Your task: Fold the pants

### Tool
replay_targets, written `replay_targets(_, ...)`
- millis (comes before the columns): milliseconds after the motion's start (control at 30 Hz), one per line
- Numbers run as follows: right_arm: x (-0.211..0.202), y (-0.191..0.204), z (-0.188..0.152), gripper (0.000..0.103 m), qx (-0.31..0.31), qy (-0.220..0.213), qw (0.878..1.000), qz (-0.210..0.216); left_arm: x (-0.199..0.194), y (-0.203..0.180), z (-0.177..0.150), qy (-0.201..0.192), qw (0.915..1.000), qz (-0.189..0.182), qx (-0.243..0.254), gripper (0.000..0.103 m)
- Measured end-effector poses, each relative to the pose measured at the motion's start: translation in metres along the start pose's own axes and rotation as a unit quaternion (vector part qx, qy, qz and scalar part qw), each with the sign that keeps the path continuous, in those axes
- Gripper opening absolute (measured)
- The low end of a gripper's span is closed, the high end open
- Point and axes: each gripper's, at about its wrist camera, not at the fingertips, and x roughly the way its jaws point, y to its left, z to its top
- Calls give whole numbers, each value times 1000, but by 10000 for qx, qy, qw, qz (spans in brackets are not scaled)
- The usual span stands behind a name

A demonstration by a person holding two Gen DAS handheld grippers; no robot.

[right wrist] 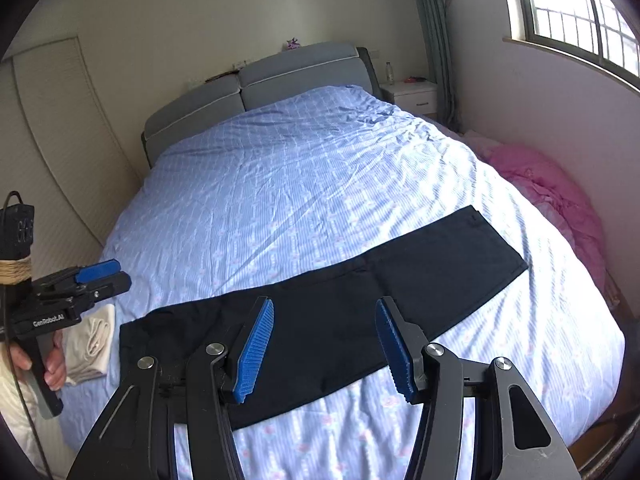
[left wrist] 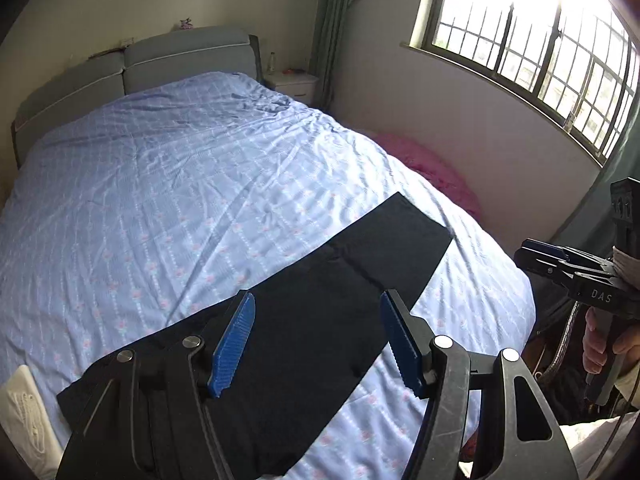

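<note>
Dark pants [left wrist: 384,240] lie flat in a long strip across the near end of the bed [left wrist: 180,200], the waist end to the left and the leg end to the right [right wrist: 440,264]. My left gripper [left wrist: 318,300] hovers above the pants, open, with nothing between its blue pads. My right gripper [right wrist: 325,304] is also above the pants and open, holding nothing. Each gripper shows at the edge of the other's view, held by a hand: the right gripper [left wrist: 532,252] at the right, the left gripper [right wrist: 116,270] at the left.
A folded white cloth [right wrist: 90,340] lies on the bed beside the pants' waist end. A pink blanket [right wrist: 552,192] fills the gap between the bed and the window wall. A grey headboard [right wrist: 296,68] and a white nightstand [right wrist: 412,96] stand at the far end.
</note>
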Motion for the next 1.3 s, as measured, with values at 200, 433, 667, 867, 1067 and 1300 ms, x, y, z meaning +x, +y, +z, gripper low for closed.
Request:
replay_targets(200, -4, -119, 28, 55, 407, -73, 9991, -96, 65, -89, 55, 107, 9988, -265, 386, 64)
replay_targets(433, 11, -224, 42, 55, 1494, -340, 9878, -288, 152, -150, 128, 218, 9911, -639, 1151, 73)
replay_targets(667, 66, -293, 37, 55, 2257, -452, 9720, -471, 272, -177, 173, 667, 9782, -882, 1759, 73)
replay_targets(867, 141, -335, 22, 52, 2793, -301, 9584, -496, 387, -180, 178, 1259, 9696, -1008, 1841, 73)
replay_targets(1067, 207, -362, 7, 46, 3128, -64, 9486, -477, 479, -182, 174, 1758, 9583, -1103, 1964, 72)
replay_targets(1300, 252, -386, -16, 42, 3693, 156, 9280, -458, 540, -180, 169, 2327, 9465, -1264, 1847, 65)
